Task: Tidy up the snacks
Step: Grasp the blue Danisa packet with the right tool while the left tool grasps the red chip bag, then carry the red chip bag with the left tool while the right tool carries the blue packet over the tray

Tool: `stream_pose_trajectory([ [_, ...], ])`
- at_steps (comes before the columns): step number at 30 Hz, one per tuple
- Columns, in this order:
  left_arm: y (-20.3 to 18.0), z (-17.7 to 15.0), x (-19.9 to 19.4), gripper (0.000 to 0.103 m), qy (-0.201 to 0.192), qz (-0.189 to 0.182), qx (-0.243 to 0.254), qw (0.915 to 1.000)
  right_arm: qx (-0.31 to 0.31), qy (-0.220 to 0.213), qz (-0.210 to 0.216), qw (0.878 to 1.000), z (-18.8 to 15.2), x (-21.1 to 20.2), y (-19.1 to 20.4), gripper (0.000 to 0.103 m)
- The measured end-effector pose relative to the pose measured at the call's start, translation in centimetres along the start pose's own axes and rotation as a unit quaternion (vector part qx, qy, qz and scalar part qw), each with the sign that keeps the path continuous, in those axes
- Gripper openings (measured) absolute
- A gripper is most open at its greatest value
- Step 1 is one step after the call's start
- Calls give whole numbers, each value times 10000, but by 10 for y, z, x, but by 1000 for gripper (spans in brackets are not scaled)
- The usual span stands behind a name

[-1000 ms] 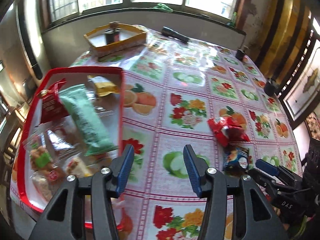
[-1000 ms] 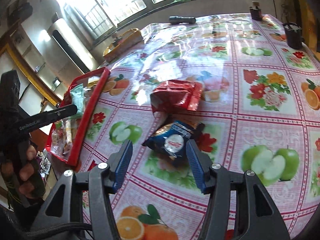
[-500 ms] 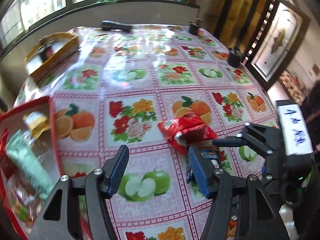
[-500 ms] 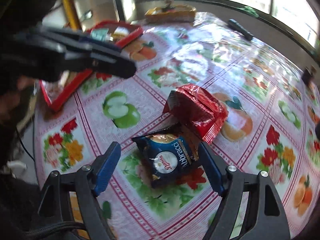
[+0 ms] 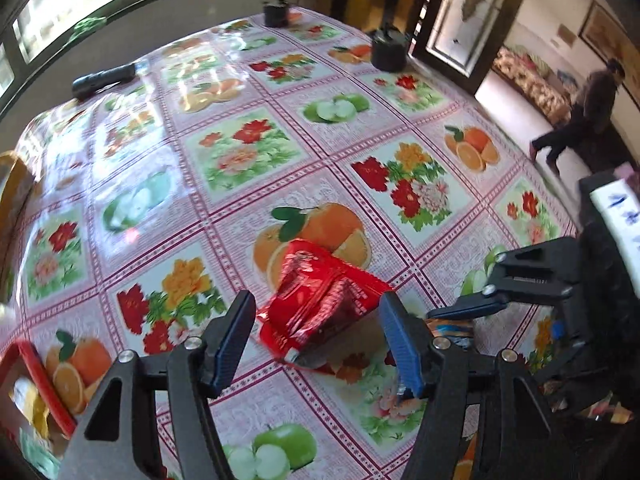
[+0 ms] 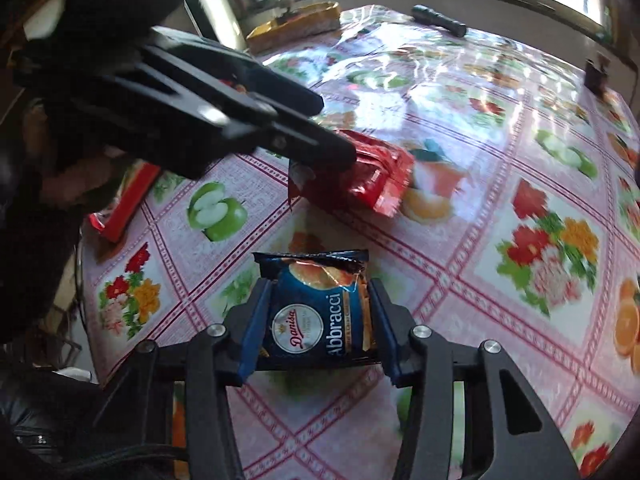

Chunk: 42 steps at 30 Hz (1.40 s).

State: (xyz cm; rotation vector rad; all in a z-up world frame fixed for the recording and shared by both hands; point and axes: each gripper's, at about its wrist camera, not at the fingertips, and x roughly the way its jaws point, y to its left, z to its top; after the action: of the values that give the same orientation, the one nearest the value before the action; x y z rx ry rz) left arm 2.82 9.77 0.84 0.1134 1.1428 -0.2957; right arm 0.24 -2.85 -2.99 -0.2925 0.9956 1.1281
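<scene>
Both grippers pitch steeply down over the fruit-print tablecloth (image 5: 248, 152). Right gripper (image 6: 318, 320), jaws closing, apparently clamps the blue Abbracci packet (image 6: 320, 312). Left gripper (image 5: 316, 344), spread wide, straddles the red snack packet (image 5: 320, 304) untouched, just beyond the blue one.

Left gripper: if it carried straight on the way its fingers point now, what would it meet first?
Most likely the red snack packet, which lies on the tablecloth between the open left gripper fingers; depth is unclear.

Black torch (image 5: 102, 80), two dark cups (image 5: 387, 53), yellow box (image 6: 294, 24).
</scene>
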Motion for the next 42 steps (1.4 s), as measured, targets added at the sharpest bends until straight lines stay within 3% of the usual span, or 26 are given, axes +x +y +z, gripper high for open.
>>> stream_pose_trajectory([
  [7, -7, 6, 30, 67, 325, 124, 181, 9992, 925, -644, 67, 9936, -23, -45, -16, 50],
  [11, -2, 4, 45, 52, 485, 233, -78, 9985, 1249, -882, 34, 9882, -31, -60, -23, 50],
  [19, 5, -5, 13, 42, -54, 225, -866, 9960, 1353, -1057, -63, 9851, -38, -73, -19, 50],
  [24, -3, -28, -18, 37, -420, 550, -1335, 9886, 1475, -1176, -128, 9820, -38, -77, -18, 50],
  [31, -3, -60, -41, 36, -645, 1109, -1799, 9753, 1324, -1127, -264, 9844, -35, -68, 0, 49],
  [42, 4, -89, -79, 35, -1076, 1853, -2190, 9519, 1131, -1231, -246, 9856, -19, -62, 22, 49],
])
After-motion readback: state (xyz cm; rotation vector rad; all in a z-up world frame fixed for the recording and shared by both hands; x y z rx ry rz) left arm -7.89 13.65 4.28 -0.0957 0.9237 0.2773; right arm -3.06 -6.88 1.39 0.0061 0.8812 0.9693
